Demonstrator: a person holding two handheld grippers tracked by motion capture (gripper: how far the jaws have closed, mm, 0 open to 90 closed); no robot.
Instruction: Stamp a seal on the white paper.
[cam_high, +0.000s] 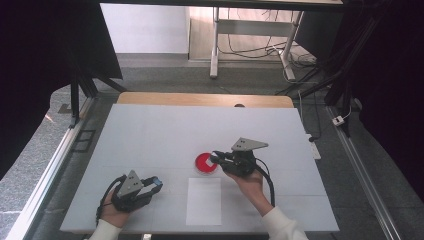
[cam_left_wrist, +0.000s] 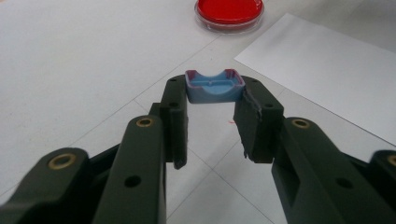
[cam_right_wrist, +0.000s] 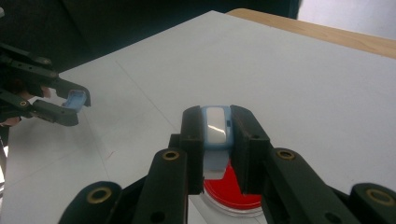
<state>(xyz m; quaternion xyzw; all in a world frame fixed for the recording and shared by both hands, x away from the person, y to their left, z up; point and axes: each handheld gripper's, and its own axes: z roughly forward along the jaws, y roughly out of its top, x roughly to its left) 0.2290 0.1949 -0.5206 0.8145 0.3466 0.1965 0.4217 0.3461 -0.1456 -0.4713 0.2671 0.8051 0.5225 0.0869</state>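
Nearest the camera in the high view, the person's left hand (cam_high: 114, 214) holds the left hand-held gripper (cam_high: 156, 183) low over the front left of the white bench (cam_high: 150, 135). Its jaws stand fairly wide apart, yet they clamp a small blue cap (cam_left_wrist: 215, 87) by its two sides at the very tips, hollow side up, above the bench surface. Just right of it lies a white paper sheet (cam_high: 204, 201). Beyond the sheet sits a round dish with red filling (cam_high: 205, 162). The right hand-held gripper (cam_high: 216, 157) hovers over the near right edge of that dish, its jaws drawn narrow and pinching a slim blue and white piece (cam_right_wrist: 216, 128) upright between them; the piece hangs directly above the red filling, whether touching it cannot be told.
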